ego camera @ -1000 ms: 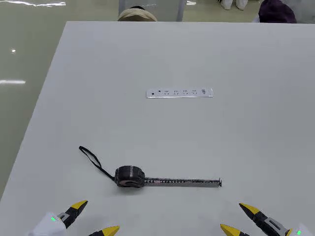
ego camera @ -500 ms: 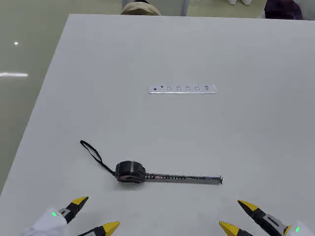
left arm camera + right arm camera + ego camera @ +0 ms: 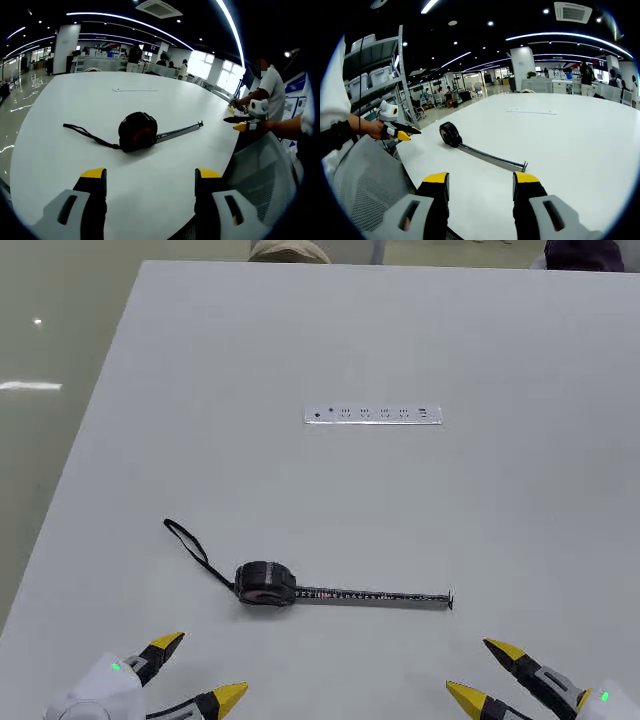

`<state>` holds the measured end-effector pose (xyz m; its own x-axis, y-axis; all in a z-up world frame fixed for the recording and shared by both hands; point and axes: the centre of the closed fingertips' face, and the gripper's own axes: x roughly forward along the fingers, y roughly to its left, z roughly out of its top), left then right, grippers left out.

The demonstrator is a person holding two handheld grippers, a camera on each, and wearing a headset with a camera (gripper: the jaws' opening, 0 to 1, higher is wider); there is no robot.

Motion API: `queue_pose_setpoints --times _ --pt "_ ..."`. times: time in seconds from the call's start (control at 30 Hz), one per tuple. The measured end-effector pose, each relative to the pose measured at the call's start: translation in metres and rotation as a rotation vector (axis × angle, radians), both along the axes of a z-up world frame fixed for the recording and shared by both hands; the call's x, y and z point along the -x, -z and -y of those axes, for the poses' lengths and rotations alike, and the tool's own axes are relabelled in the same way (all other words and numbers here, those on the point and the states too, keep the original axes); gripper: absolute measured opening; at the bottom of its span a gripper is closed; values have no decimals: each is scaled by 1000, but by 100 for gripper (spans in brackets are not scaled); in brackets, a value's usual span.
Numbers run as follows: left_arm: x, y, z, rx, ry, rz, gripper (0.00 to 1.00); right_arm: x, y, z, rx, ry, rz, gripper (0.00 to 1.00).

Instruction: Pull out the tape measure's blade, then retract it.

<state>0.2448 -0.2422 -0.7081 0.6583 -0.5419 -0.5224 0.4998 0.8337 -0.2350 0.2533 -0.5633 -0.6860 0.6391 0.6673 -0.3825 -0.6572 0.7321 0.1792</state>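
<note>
While we hold the left claw [image 3: 200, 668] and the right claw [image 3: 478, 671] wide open and empty over the bench's [image 3: 520, 500] near edge, the tape measure [image 3: 265, 584] lies just beyond them, its blade [image 3: 375, 596] extended toward the right edge. A power strip [image 3: 372, 415] lies farther back.

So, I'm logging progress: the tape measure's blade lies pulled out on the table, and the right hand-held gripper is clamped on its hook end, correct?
Not quite. The blade does lie pulled out on the table, but the right hand-held gripper is open and apart from the hook end, as the head view shows.
</note>
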Motion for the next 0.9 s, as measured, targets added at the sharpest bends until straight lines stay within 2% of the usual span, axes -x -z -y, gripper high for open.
queue_pose_setpoints --times 0.43,0.9 --pt "-4 2 -8 -9 -24 -8 70 -4 1 -7 -5 -17 -3 51" --pt "-6 4 -4 -27 -28 -23 69 -5 2 -7 -3 -26 -3 51"
